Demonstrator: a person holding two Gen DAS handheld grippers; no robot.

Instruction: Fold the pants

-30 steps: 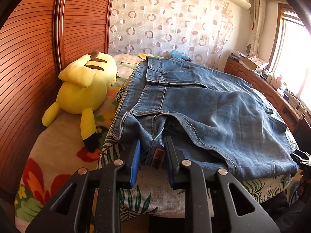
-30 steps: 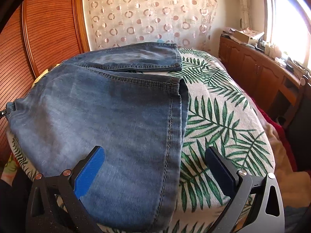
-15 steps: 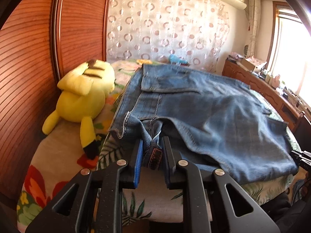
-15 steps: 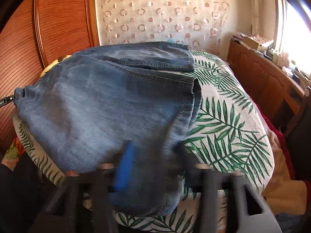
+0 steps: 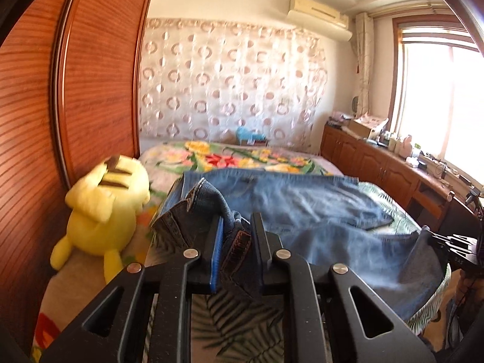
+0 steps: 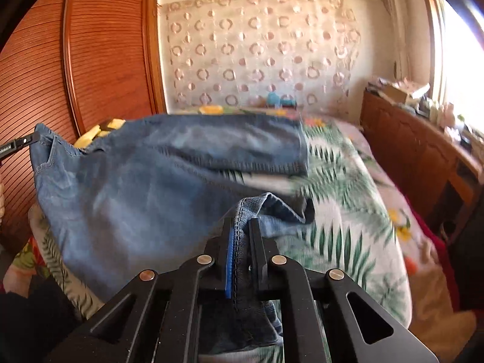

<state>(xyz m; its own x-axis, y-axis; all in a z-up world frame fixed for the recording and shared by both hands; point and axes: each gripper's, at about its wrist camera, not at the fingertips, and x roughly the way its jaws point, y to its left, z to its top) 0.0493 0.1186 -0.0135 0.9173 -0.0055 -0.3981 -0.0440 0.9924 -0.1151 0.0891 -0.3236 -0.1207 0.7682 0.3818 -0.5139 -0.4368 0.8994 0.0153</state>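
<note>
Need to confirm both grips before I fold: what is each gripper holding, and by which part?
Both hold the jeans. The left gripper clamps the waistband by its leather patch; the right gripper clamps the stitched hem of a leg.

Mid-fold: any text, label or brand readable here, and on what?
Leather patch on the jeans, in the left tongs: blurred, unreadable.
White print on the body behind the right tongs: too small to read.
No other text visible.

The pants [image 5: 317,208] are lying across the bed [image 5: 242,157], a plush toy [image 5: 103,208] sitting left of them, cabinets [image 5: 378,163] standing right
</note>
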